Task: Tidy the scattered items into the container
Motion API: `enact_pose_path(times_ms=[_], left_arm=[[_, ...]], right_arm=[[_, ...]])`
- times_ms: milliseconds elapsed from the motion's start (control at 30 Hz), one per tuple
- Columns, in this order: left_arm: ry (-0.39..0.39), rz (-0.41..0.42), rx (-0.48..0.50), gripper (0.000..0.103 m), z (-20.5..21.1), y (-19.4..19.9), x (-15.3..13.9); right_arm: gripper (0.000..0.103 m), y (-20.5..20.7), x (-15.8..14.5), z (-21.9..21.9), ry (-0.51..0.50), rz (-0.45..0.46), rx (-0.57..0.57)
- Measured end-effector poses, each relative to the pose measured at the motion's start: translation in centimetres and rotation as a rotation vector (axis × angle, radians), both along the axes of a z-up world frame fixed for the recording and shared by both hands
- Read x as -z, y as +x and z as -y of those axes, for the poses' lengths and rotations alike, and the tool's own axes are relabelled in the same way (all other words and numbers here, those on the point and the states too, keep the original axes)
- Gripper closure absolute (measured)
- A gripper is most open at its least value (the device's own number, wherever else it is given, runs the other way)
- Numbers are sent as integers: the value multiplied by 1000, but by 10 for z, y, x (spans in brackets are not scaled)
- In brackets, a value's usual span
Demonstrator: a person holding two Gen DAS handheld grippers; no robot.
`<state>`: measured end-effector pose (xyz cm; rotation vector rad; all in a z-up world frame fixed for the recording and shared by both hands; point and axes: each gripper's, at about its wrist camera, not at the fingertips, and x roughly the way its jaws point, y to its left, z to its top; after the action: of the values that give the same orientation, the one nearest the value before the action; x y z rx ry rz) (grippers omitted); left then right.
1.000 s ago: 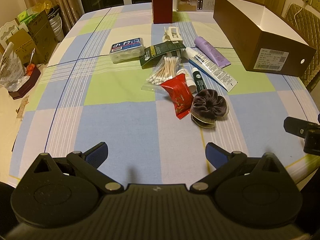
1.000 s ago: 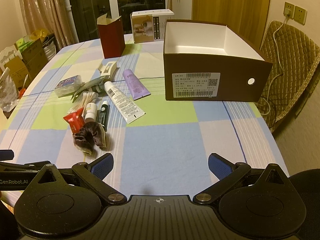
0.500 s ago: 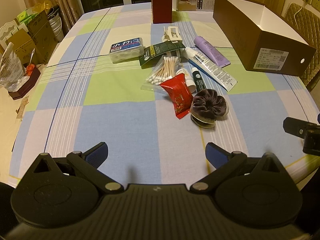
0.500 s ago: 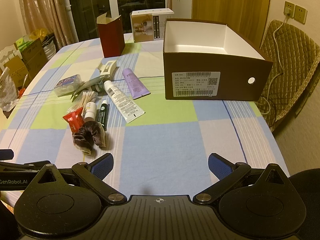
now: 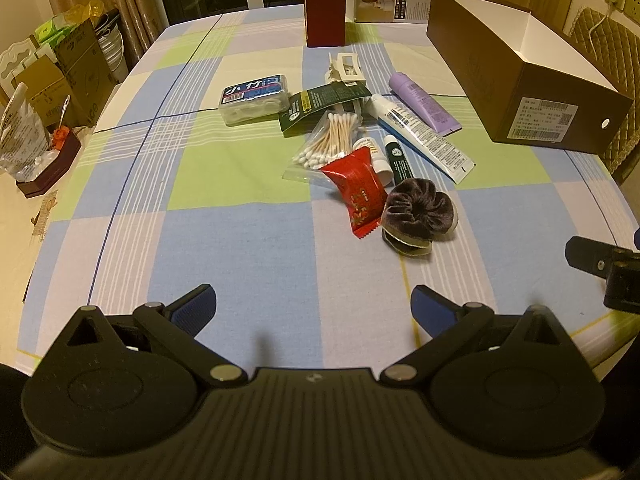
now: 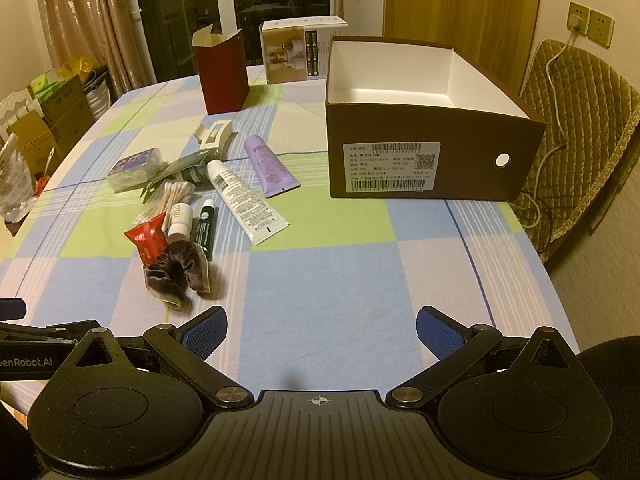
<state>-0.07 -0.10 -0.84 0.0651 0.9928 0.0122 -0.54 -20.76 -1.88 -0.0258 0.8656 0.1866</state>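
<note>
A brown open box [image 6: 432, 136] with a white inside stands at the table's right; it also shows in the left wrist view [image 5: 520, 76]. Scattered items lie in a cluster: a dark velvet scrunchie [image 5: 418, 212] [image 6: 176, 270], a red packet [image 5: 356, 184], a bag of cotton swabs [image 5: 328, 140], a white tube [image 6: 244, 198], a purple tube [image 6: 270, 166], a floss-pick box [image 5: 255, 98], a white hair claw [image 5: 346, 68]. My left gripper [image 5: 312, 308] is open and empty, short of the scrunchie. My right gripper [image 6: 322, 330] is open and empty near the table's front.
A dark red carton [image 6: 220, 72] and a white printed box [image 6: 304, 54] stand at the table's far end. A padded chair [image 6: 576, 140] is right of the table. Boxes and bags [image 5: 60, 80] sit left of it.
</note>
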Motion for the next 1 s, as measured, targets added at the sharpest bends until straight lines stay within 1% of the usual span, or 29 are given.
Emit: enact_pose_path(times_ms=[167, 300, 467, 567, 633, 767, 833, 900, 1000], left_arm=[[-1, -1, 1, 1, 0, 0, 0], [-2, 0, 1, 1, 0, 0, 0], [-3, 13, 9, 1, 3, 1, -4], [-4, 27, 22, 1, 4, 4, -9], [0, 37, 31, 1, 5, 8, -12], [12, 62, 62, 1, -2, 20, -16], [30, 82, 83, 1, -8, 29, -18], [38, 93, 102, 1, -18, 40, -18], [-10, 92, 103, 1, -37, 55, -15]], right_arm=[[0, -1, 2, 2, 2, 5, 2], [0, 0, -1, 3, 29, 18, 3], [0, 1, -9, 7, 106, 64, 1], [0, 6, -12, 11, 149, 77, 6], [0, 13, -12, 11, 161, 71, -1], [0, 28, -8, -5, 97, 56, -80], [0, 34, -4, -16, 91, 36, -155], [0, 39, 4, -29, 82, 39, -236], [0, 43, 18, -52, 21, 61, -340]])
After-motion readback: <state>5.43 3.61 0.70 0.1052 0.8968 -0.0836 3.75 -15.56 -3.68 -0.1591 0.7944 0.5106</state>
